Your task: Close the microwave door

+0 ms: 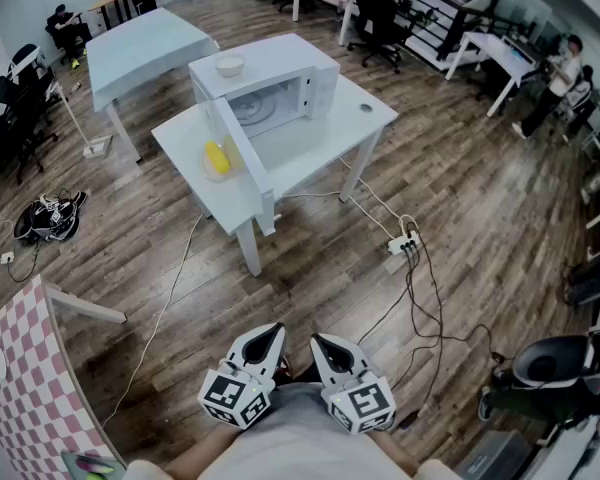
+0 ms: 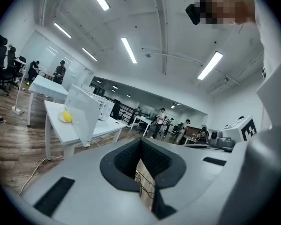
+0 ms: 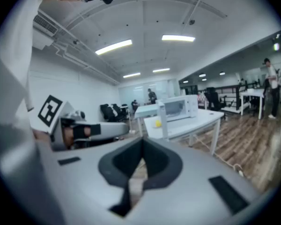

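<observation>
Each gripper's cube carries black-and-white square markers. Any print on the microwave is too small to read.

The left gripper (image 1: 270,332) and the right gripper (image 1: 320,341) are held side by side, low and close to the person's body. Each has its 2 jaws pressed together at the tips, with nothing between them.

Well ahead of both grippers stands 1 white table (image 1: 330,153) bearing 1 white microwave (image 1: 285,78). The microwave door (image 1: 242,158) is swung wide open, its free edge toward the grippers. 1 pale bowl (image 1: 230,65) sits on top of the microwave. 1 yellow item (image 1: 216,155), perhaps a fruit, lies on a plate on the table behind the open door.

On the wooden floor between the grippers and the table, off to the right, 1 power strip (image 1: 404,243) lies among trailing cables. A checkered table (image 1: 20,368) stands to the left of the left gripper. A 2nd white table (image 1: 140,48) is beyond the microwave.

In the left gripper view the microwave is up and left of the jaws. In the right gripper view it is above them and slightly right.
</observation>
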`<state>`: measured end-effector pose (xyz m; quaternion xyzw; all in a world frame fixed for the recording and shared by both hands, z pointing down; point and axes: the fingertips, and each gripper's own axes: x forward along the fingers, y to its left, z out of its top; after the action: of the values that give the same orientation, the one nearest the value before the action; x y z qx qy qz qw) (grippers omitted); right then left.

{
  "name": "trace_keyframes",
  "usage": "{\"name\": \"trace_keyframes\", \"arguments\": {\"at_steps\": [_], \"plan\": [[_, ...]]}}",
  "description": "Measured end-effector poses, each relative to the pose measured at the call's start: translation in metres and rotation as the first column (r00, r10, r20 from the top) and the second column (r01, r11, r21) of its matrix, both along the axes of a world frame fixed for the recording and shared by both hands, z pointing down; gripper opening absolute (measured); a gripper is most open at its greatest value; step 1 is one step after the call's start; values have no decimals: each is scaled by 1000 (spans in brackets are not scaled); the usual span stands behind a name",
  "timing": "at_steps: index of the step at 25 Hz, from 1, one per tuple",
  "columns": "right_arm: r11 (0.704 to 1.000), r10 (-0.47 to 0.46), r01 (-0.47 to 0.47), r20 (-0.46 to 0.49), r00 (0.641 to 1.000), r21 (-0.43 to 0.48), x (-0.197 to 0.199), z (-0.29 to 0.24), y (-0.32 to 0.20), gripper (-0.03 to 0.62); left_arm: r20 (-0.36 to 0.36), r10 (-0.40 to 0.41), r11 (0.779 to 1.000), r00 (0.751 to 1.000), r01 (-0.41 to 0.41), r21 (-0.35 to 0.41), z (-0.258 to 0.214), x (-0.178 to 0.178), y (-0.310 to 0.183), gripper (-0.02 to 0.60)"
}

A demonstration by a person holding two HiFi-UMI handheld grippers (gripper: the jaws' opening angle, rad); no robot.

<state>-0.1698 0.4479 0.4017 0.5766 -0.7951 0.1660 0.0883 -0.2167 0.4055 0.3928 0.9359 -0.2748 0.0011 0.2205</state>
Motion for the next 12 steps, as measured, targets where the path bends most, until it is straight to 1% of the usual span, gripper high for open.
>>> {"name": "trace_keyframes", "arguments": {"at_steps": [3,5,9,12], "plan": [[1000,0,0,-1,1000,19,-10,-1,-3,21,5,8,1000,1000,-8,17,-3,-8,-4,18],[1000,-3,4,-6,1000,22,-17,0,-3,21,4,12,1000,1000,-12,15,-3,-12,-4,18],[1000,-1,2,-15,1000,7,-23,3,2,21,-4,16,1000,1000,-16,-10,0,-15,0,18],[1000,17,-17,12,1000,-4,-22,4,3,21,-12,13,999,1000,-13,-36,3,-17,2,18]]}}
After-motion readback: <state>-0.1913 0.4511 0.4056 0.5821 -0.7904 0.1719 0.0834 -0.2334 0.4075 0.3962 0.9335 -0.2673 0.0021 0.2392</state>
